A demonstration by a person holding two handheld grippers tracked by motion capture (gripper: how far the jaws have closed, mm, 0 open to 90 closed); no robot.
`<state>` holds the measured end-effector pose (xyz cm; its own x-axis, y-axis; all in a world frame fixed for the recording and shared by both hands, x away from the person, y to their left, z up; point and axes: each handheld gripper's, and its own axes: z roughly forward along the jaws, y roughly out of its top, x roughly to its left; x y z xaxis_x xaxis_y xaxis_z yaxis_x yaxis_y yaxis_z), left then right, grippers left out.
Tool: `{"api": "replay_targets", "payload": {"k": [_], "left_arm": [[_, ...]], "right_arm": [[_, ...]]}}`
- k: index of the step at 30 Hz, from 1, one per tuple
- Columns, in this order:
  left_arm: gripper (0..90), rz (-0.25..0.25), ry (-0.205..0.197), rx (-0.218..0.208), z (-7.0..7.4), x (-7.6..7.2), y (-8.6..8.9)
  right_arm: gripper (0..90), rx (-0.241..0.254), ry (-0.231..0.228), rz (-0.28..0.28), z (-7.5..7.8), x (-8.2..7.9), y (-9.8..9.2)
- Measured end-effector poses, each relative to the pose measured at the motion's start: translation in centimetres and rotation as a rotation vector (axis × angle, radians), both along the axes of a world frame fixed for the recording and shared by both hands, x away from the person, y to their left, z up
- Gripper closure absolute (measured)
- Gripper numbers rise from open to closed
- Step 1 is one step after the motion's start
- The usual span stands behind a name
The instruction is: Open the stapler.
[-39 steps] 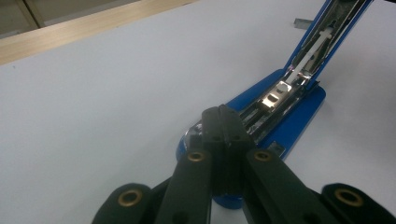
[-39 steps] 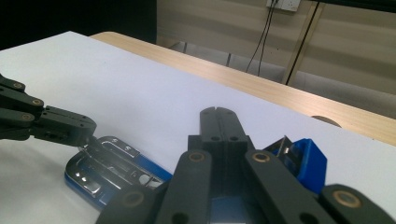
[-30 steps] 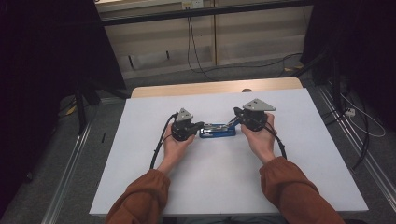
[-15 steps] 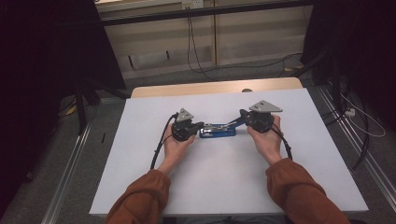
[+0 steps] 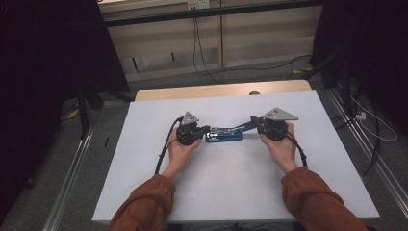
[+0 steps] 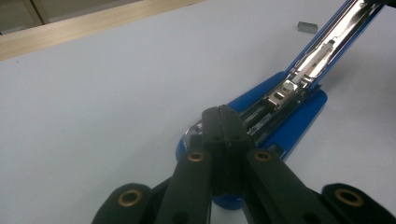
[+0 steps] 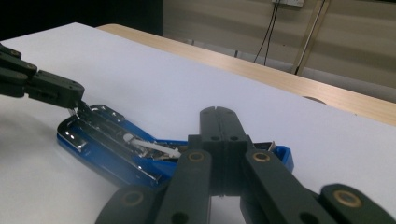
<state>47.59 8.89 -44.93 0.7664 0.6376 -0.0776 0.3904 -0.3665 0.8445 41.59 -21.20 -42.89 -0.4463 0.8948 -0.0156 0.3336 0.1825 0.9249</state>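
High view, left to right. The person's left hand [image 5: 180, 149] rested on the white table [image 5: 144, 183] and carried the left gripper [image 5: 208, 129], whose cable [image 5: 163, 151] trailed back along the forearm. Its jaws were pressed together and pointed right, their tips at the left end of a blue stapler [image 5: 223, 135] near the table's middle. The stapler lay opened: the blue base sat flat on the table, while the top arm [image 5: 243, 127] rose slantwise to the right. The right gripper [image 5: 254, 121], carried by the right hand [image 5: 281, 147], met the raised end of that arm, its jaws likewise closed. A grey three-cornered plate [image 5: 279, 114] topped it. Beyond the white surface ran the table's bare wooden edge [image 5: 216, 91].

Left gripper view. The closed jaws met over the near end of the stapler [image 6: 289, 126]; whether a thin metal part was pinched between the tips could not be told. The shiny staple channel [image 6: 322, 46] ran away to the upper right. A small strip, probably staples [image 6: 307, 26], lay on the table just beside it.

Right gripper view. The closed jaws sat over the near end of the stapler [image 7: 107, 149], with the left gripper [image 7: 77, 100] touching its metal far end.
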Motion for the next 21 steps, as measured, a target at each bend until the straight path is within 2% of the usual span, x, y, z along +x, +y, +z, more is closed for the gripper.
{"api": "replay_targets", "payload": {"k": [5, 12, 21], "left_arm": [[90.0, -0.001, -0.002, 0.002, 0.01, -0.01, -0.01], [90.0, -0.002, -0.001, 0.001, 0.0, 0.0, 0.02], [90.0, 0.0, 0.005, -0.002, 0.01, 0.02, 0.04]], "right_arm": [[90.0, 0.016, 0.002, -0.009, -0.04, -0.05, -0.73], [90.0, 0.023, 0.011, -0.01, -0.11, 0.0, -0.8], [90.0, 0.02, 0.046, -0.015, -0.7, 0.44, -1.06]]}}
